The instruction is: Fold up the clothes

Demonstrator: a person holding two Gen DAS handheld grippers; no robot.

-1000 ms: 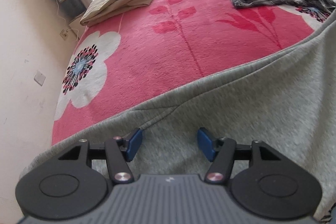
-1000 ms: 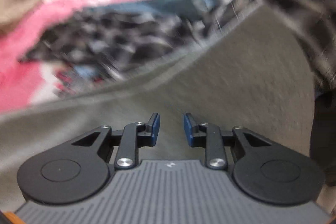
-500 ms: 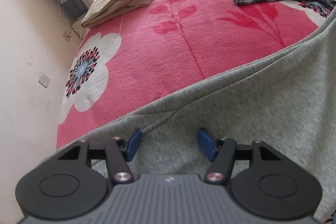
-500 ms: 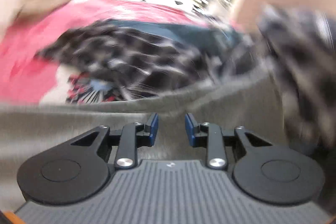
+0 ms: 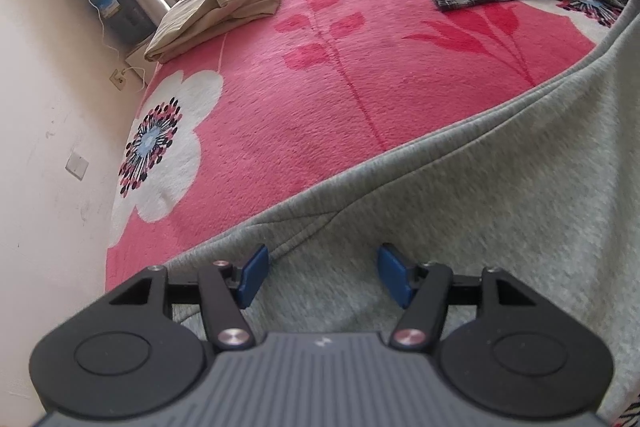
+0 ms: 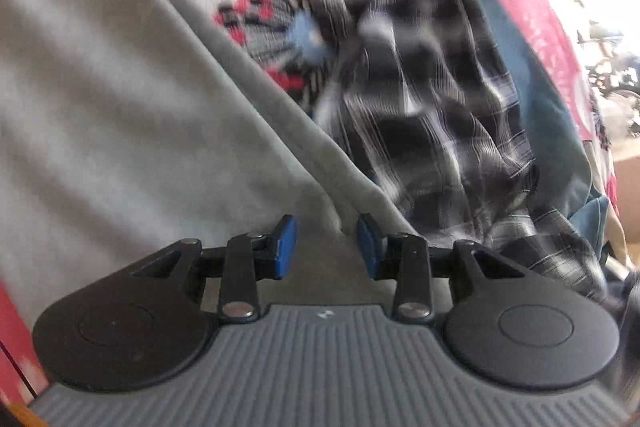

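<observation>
In the left wrist view, a pink floral blanket (image 5: pixel 320 75) is covered near its edge by the grey sweatshirt (image 5: pixel 500 227), spread flat for folding. Above it the left hand-held gripper (image 5: pixel 322 277) is held open, empty. The right hand-held gripper (image 6: pixel 326 247), jaws just widened, is parted over the hem, gripping nothing.

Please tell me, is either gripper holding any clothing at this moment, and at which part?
Nothing is held. The left gripper and the right gripper, whose jaws have just been opening, stand open above the grey sweatshirt.
</observation>
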